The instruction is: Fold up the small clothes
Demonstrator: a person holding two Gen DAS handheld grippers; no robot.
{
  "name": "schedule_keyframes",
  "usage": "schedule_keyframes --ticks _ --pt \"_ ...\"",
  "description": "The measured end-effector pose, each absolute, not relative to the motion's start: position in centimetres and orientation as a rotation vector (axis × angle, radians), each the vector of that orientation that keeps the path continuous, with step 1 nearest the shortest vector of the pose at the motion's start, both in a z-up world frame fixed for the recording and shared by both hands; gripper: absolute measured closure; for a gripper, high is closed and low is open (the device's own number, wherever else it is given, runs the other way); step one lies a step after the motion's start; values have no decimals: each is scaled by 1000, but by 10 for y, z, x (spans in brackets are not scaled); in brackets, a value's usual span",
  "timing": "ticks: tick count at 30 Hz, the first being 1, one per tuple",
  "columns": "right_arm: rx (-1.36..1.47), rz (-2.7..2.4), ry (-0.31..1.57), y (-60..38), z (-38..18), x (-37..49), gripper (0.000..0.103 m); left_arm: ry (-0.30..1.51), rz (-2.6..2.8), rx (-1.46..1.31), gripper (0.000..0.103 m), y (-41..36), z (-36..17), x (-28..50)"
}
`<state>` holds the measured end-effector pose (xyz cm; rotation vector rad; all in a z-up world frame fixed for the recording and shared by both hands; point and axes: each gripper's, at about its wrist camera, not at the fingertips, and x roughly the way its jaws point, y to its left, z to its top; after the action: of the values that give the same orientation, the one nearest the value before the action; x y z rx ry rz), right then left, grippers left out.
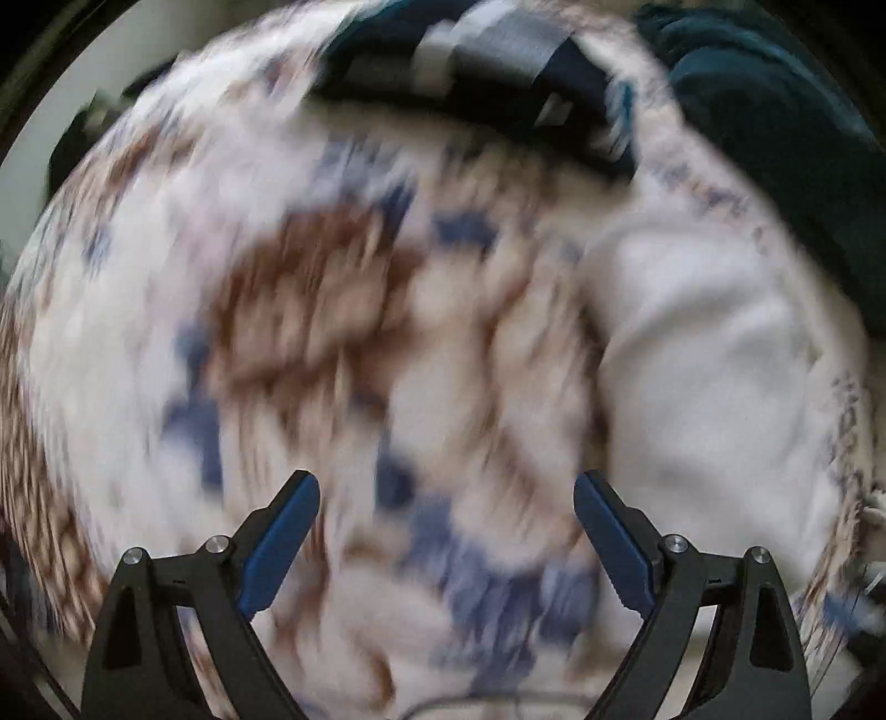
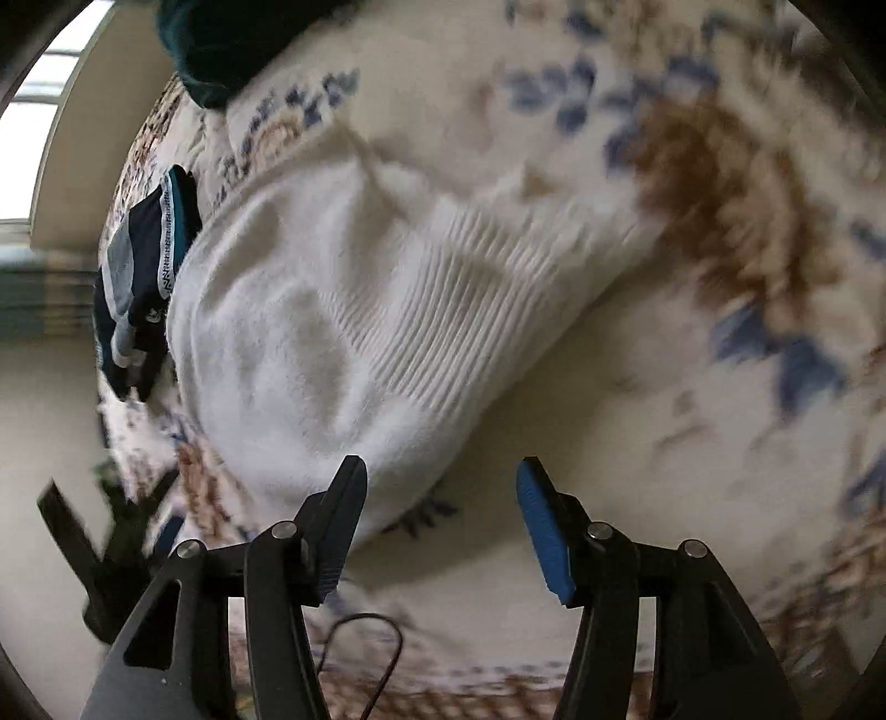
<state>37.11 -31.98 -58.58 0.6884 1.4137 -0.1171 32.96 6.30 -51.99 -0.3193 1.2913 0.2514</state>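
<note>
A white ribbed sock (image 2: 343, 310) lies on a floral cloth (image 2: 720, 194) patterned in brown and blue. My right gripper (image 2: 440, 482) is open just above the sock's near end, and its left finger (image 2: 343, 515) overlaps the sock's edge. In the blurred left wrist view the sock (image 1: 709, 365) lies to the right on the floral cloth (image 1: 310, 310). My left gripper (image 1: 446, 487) is open and empty over the bare cloth, left of the sock.
A dark navy garment with a grey and teal band (image 2: 144, 277) lies beyond the sock; it also shows in the left wrist view (image 1: 498, 61). A dark teal garment (image 2: 221, 39) lies further off (image 1: 786, 127). A thin black cable (image 2: 365, 642) loops near the cloth's front edge.
</note>
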Motion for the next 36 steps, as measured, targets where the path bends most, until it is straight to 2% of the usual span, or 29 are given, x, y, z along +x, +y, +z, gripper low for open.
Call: schedule_keyframes --ticks 5,6,7,8,16,17,18,19,26,31,34,36 --pt "511 -187 1333 -340 -555 399 44 1423 304 -340 8 62 -574 317" --pt "493 -180 1328 -343 -556 413 44 1430 308 -358 8 65 -583 319" --pt "475 -172 1329 -344 -558 427 44 1440 308 -376 1 68 -590 322" --pt "462 -154 1335 -345 -563 445 44 1447 308 -390 0 70 -595 325" --pt "343 48 1360 -324 -593 519 44 1468 359 -399 0 65 -614 345" --pt "329 55 1377 -318 -599 523 46 1471 355 -396 0 65 -615 345" --pt "342 82 1400 -315 -606 526 57 1476 357 -399 0 63 -611 350" --pt "352 84 1423 -314 -611 528 100 1481 359 -403 0 61 -608 353" --pt "307 -88 1295 -346 -570 515 99 1347 299 -428 0 47 -559 379" --pt "449 10 1448 -358 -607 533 98 1311 225 -400 0 28 -553 414" --pt "476 77 1488 -350 -604 549 93 1293 201 -406 0 22 -545 431" --pt "494 83 1437 -351 -594 557 63 1282 197 -397 0 19 -543 445"
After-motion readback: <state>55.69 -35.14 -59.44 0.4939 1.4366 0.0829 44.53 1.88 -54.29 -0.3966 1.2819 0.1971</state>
